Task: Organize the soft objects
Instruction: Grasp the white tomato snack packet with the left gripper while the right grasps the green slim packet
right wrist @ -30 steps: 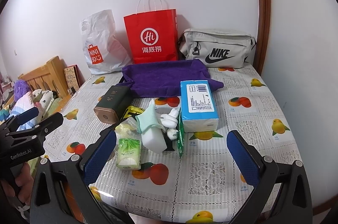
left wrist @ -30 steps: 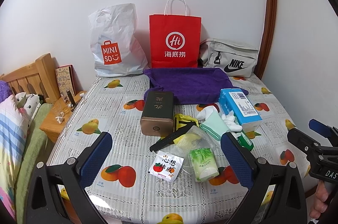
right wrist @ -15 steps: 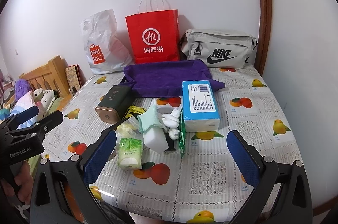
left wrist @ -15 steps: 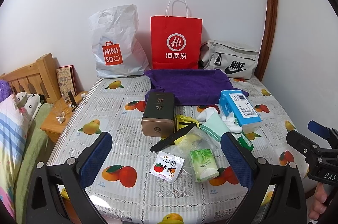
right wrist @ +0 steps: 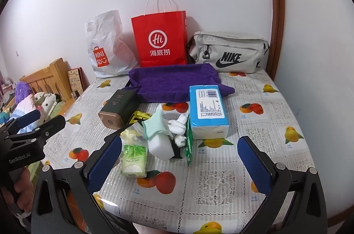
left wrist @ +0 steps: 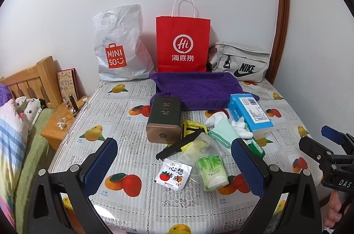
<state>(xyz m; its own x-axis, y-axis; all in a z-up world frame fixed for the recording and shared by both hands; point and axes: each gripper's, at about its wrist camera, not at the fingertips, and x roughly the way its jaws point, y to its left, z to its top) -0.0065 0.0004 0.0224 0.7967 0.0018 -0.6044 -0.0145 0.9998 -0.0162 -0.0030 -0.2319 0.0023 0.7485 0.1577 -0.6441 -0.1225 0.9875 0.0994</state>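
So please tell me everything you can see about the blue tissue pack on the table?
The blue tissue pack is a soft rectangular block in glossy blue plastic wrap, white at its near end, with a barcode and printed text on top. It lies flat on the table, unopened as far as visible, its far end overlapping the purple towel.

MINISO on white bag [left wrist: 119, 46], Hi on red bag [left wrist: 183, 44], NIKE on grey pouch [left wrist: 241, 63]
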